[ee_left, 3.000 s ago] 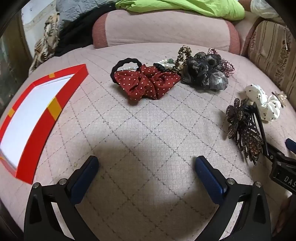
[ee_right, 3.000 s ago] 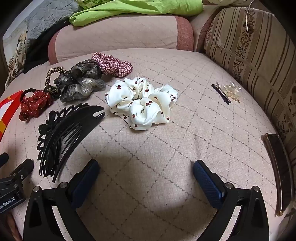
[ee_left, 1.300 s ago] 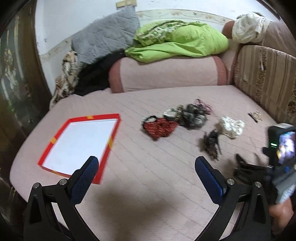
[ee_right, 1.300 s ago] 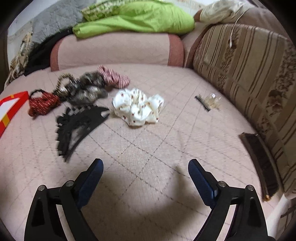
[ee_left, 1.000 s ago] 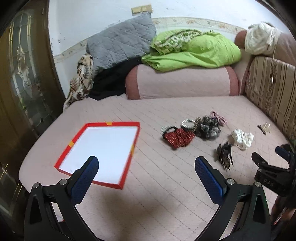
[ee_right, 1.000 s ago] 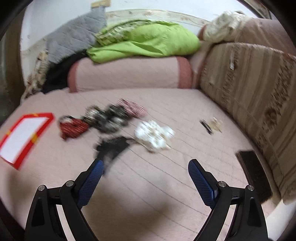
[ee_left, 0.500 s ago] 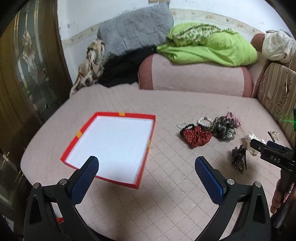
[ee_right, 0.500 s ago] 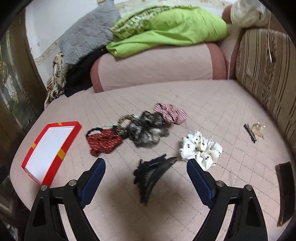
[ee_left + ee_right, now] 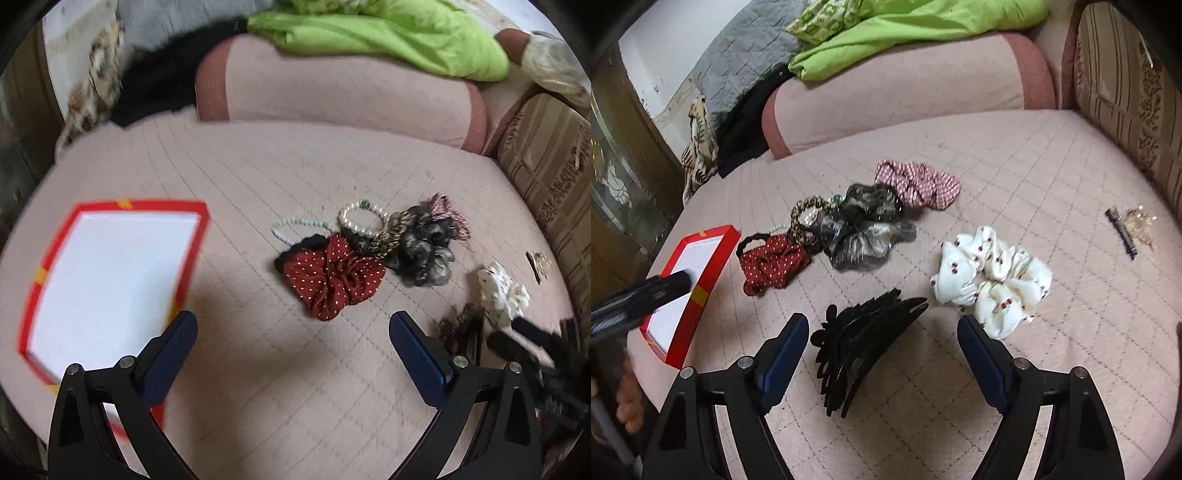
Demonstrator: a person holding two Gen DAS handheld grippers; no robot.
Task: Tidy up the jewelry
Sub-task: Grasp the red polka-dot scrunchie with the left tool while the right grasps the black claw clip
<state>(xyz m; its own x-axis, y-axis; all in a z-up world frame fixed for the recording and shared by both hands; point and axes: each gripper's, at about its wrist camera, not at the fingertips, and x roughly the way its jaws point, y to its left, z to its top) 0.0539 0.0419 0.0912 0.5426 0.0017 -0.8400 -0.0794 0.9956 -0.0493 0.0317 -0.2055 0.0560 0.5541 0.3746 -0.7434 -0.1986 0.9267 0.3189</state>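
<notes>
Soft, even indoor light, moderately dim, no glare. My left view is motion-smeared, worst at the right edge. Right view is sharper; only its near-left corner blurs. Fisheye bends both frames, black vignette in the corners. Faint shadows on the bed (image 9: pixel 1015 155) near my claws.

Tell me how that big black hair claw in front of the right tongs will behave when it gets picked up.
The black hair claw looks like rigid plastic, so it should lift as one stiff piece. Its thin curved teeth might snag the quilted cover or flex if squeezed hard. Lying on its side, it probably won't roll.
</notes>
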